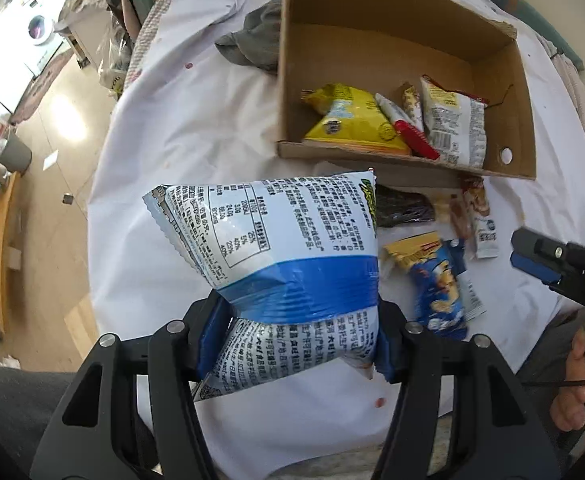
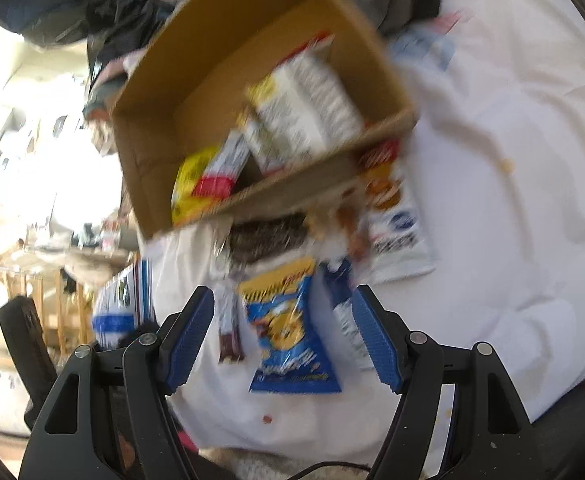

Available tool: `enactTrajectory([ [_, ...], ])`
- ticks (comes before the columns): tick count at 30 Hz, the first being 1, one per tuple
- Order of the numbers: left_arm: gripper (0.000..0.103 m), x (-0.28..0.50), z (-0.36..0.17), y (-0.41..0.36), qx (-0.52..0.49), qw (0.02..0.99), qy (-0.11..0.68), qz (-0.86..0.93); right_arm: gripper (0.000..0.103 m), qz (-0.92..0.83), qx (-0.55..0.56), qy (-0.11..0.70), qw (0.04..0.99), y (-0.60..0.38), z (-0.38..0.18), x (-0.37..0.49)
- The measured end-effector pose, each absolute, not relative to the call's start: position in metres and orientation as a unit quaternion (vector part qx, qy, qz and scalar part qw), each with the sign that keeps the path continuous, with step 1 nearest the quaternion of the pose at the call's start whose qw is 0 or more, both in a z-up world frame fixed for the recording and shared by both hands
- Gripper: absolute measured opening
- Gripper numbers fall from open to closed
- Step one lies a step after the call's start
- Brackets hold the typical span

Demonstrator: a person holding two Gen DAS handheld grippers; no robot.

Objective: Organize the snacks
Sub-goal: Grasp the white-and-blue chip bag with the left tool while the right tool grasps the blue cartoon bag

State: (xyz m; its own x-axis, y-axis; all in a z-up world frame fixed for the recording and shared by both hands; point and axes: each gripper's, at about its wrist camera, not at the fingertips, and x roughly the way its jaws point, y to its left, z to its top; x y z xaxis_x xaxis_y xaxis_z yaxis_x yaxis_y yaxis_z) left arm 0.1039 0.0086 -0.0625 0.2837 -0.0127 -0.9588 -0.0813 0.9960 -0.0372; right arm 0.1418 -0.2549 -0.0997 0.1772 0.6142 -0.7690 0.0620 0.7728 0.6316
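In the box: your open brown cardboard box (image 1: 404, 60) already holds a yellow crinkly snack bag (image 1: 352, 120), a slim red-and-white packet (image 1: 406, 128) and a white printed pouch (image 1: 454, 128), roughly four items, all bunched at one end.
Left claw: your left gripper (image 1: 292, 344) is clamped on a puffy white-and-blue printed snack bag (image 1: 276, 248), its blue pads denting the bag's lower part; the bag is carried above the white cloth (image 1: 164, 120), short of the box.
Right claw: your right gripper (image 2: 284, 332) stands open and empty, jaws either side of a small blue-and-yellow chip bag (image 2: 288, 332) lying on the cloth (not touching it, as far as the blur allows).
Still out: a dark flat packet (image 1: 402, 210) and a white-and-orange pouch (image 2: 392, 216) lie beside the box.
Progress: about halfway, I judge.
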Motion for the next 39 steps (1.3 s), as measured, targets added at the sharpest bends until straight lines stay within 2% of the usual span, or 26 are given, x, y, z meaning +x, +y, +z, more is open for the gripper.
enactTrajectory([
  [7,0.056,0.104,-0.072,0.013,-0.060,0.801,0.596,0.019,0.074,0.219,0.183,0.668,0.688,-0.204,-0.125,0.133],
  [14,0.057,0.105,-0.074,0.010,-0.056,0.796,0.603,0.018,0.073,0.206,0.085,0.679,0.699,-0.170,-0.139,0.131],
  [16,0.057,0.105,-0.076,0.008,-0.053,0.794,0.606,0.016,0.066,0.206,0.066,0.681,0.699,-0.162,-0.143,0.131],
  [18,0.057,0.106,-0.076,0.006,-0.046,0.794,0.606,0.018,0.053,0.204,0.046,0.684,0.699,-0.155,-0.146,0.131],
  [20,0.057,0.107,-0.077,0.005,-0.045,0.793,0.607,0.018,0.047,0.206,0.029,0.678,0.705,-0.150,-0.144,0.129],
  [21,0.057,0.107,-0.077,0.005,-0.046,0.793,0.607,0.018,0.043,0.210,0.026,0.674,0.708,-0.149,-0.141,0.129],
  [24,0.057,0.107,-0.076,0.007,-0.047,0.796,0.603,0.022,0.040,0.221,0.027,0.662,0.716,-0.148,-0.132,0.124],
  [34,0.057,0.105,-0.077,0.026,-0.078,0.796,0.599,0.048,0.040,0.258,0.069,0.622,0.736,-0.173,-0.099,0.110],
  [39,0.057,0.104,-0.066,0.029,-0.074,0.817,0.568,0.067,0.040,0.268,0.094,0.595,0.752,-0.195,-0.084,0.106],
])
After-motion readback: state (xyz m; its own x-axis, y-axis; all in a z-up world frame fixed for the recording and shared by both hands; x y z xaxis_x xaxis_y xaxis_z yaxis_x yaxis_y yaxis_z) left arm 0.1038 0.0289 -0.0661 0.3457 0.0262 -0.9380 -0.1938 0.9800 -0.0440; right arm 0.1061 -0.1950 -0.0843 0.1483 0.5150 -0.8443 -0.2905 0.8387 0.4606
